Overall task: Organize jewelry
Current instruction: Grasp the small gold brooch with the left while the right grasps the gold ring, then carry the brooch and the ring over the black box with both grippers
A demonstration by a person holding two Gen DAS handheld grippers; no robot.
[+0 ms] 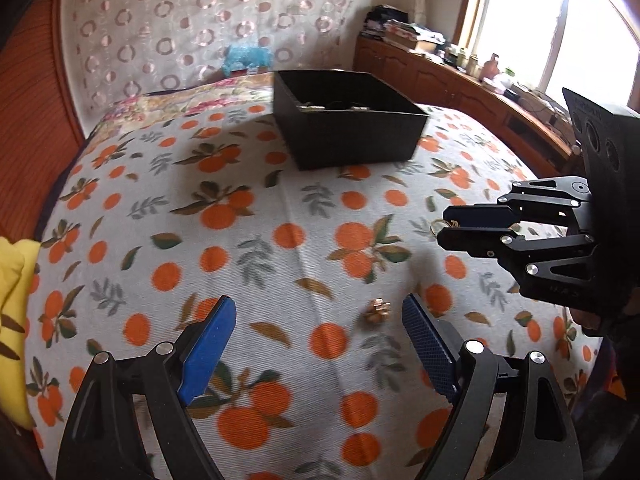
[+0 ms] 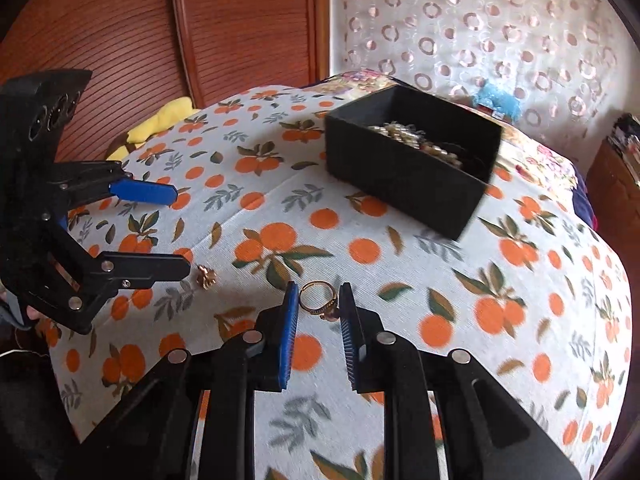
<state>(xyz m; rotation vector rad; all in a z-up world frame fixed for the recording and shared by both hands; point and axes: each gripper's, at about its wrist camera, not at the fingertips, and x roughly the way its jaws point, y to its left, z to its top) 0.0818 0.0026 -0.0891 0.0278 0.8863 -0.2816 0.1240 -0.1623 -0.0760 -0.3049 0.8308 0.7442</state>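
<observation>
A black open box (image 1: 352, 120) sits on the orange-print cloth; in the right wrist view the box (image 2: 404, 184) holds pearl beads (image 2: 404, 132). A small gold flower piece (image 1: 375, 309) lies between my left gripper's (image 1: 320, 320) open blue fingers; it also shows in the right wrist view (image 2: 206, 276), just past the left gripper (image 2: 180, 230). A gold ring (image 2: 318, 300) lies on the cloth between the tips of my right gripper (image 2: 319, 300), whose fingers stand a little apart around it. The right gripper (image 1: 444, 224) shows from the side with the ring (image 1: 440, 226) at its tips.
The orange-print cloth (image 1: 280, 216) covers a bed. A yellow cloth (image 1: 12, 280) lies at the left edge. A wooden cabinet (image 1: 460, 80) with clutter runs under the window on the right. A wooden panel (image 2: 160, 32) and patterned curtain (image 2: 480, 20) stand behind.
</observation>
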